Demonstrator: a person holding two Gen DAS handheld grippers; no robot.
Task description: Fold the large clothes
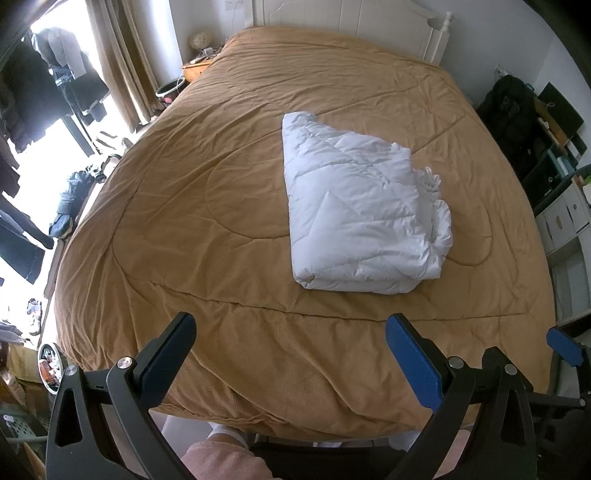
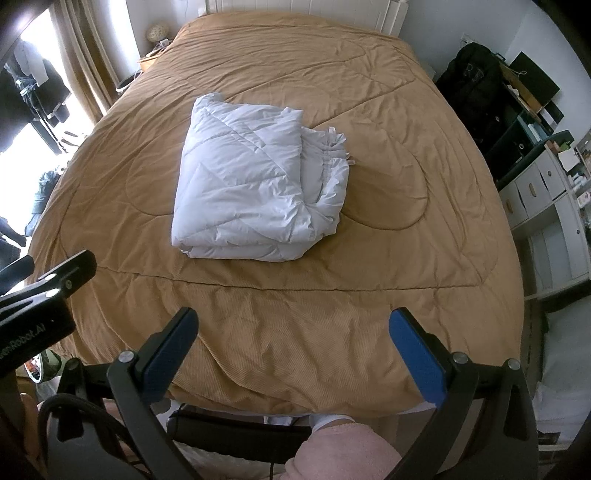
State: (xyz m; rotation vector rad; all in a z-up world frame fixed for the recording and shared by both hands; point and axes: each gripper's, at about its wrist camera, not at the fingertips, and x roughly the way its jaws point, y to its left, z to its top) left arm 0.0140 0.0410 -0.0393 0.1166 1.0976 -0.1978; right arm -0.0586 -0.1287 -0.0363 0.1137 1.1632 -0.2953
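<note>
Nearest the left wrist camera, the left gripper [image 1: 291, 354] hangs over the foot edge of the bed with its two blue-padded fingers [image 1: 413, 363] spread wide and nothing between them; only tan bedspread shows in the gap. At 6 o'clock below it a pink fleece-clad leg [image 1: 221, 461] and a white sock [image 1: 229, 434] show past the mattress edge. At 3 o'clock the blue pad of the other tool pokes into the frame.

The right gripper [image 2: 295, 350] sits the same way in its own view: jaws fully apart, empty, held above the near edge of the tan quilted bedspread [image 2: 280, 325]. At 9 o'clock in that view the black body of the left tool crosses the frame, with part of a printed label on it. A black cable [image 2: 74, 410] loops at 7 o'clock.

Farther in, toward 12 o'clock from both grippers and well apart from them, the white quilted comforter [image 1: 354, 206] lies folded into a thick, roughly rectangular bundle near the middle of the bed. Its near and left edges are tidy folds; its right side, at 3 o'clock on the bundle, is bunched and ruffled where loose layers stick out.

Beyond it the bedspread runs up to a white headboard [image 1: 351, 18] at 12 o'clock. A wooden nightstand [image 1: 195, 68] stands at 11 o'clock beside brown curtains [image 1: 122, 55], and dark clothes hang by the bright window at 9 to 10 o'clock. White shelving [image 2: 554, 206] with drawers lines the wall at 3 o'clock.
</note>
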